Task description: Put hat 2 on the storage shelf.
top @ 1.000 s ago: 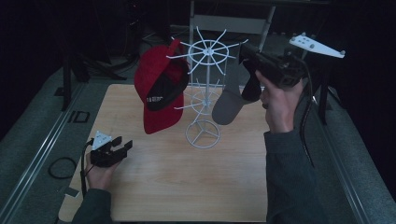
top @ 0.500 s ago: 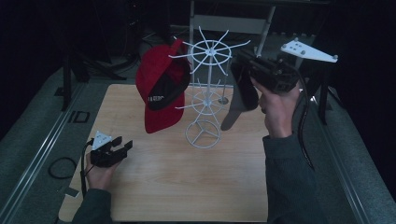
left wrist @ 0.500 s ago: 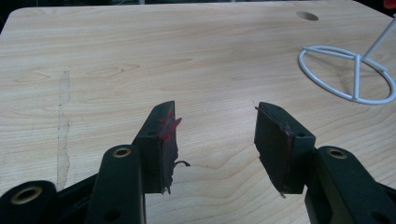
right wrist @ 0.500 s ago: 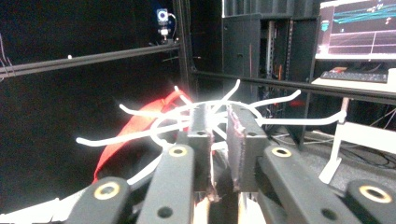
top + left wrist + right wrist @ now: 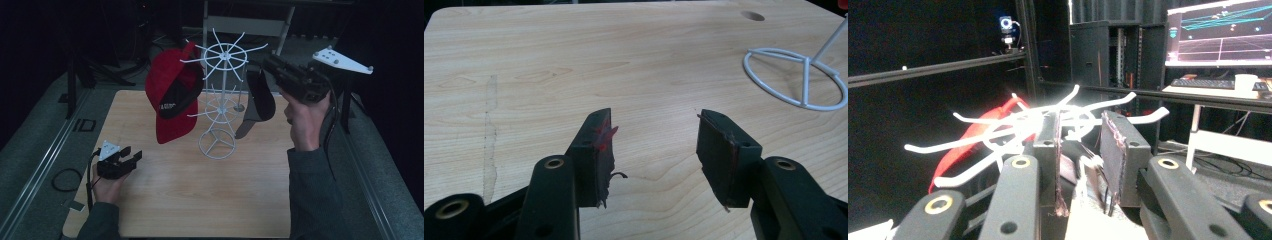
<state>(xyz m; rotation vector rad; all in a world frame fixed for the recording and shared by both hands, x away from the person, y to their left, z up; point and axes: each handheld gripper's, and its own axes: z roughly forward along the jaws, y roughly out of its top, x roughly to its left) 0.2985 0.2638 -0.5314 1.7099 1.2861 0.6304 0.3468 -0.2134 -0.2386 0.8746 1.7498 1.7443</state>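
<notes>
A white wire hat rack [image 5: 223, 95] stands on the wooden table [image 5: 200, 200]. A red cap [image 5: 167, 95] hangs from its left hooks. At the rack's upper right, my right gripper [image 5: 265, 64] is raised and shut on a dark grey cap [image 5: 261, 97] that hangs down beside the hooks. In the right gripper view, the cap's fabric [image 5: 1088, 175] sits between the jaws of the right gripper [image 5: 1080, 150]. The rack's hooks [image 5: 1013, 125] and the red cap [image 5: 963, 145] lie just beyond. My left gripper [image 5: 131, 159] rests low at the table's near left. Its jaws [image 5: 654, 145] are open and hold nothing.
The rack's ring base [image 5: 796, 80] lies ahead and to the right of the left gripper. A small hole [image 5: 752, 16] marks the table beyond it. Metal rails run along both table sides. A monitor [image 5: 1220, 32] and desk stand in the dark background.
My right gripper has shifted slightly by the rack's top, and the grey cap has swung from brim-out to hanging edge-on. The left gripper has stayed put.
</notes>
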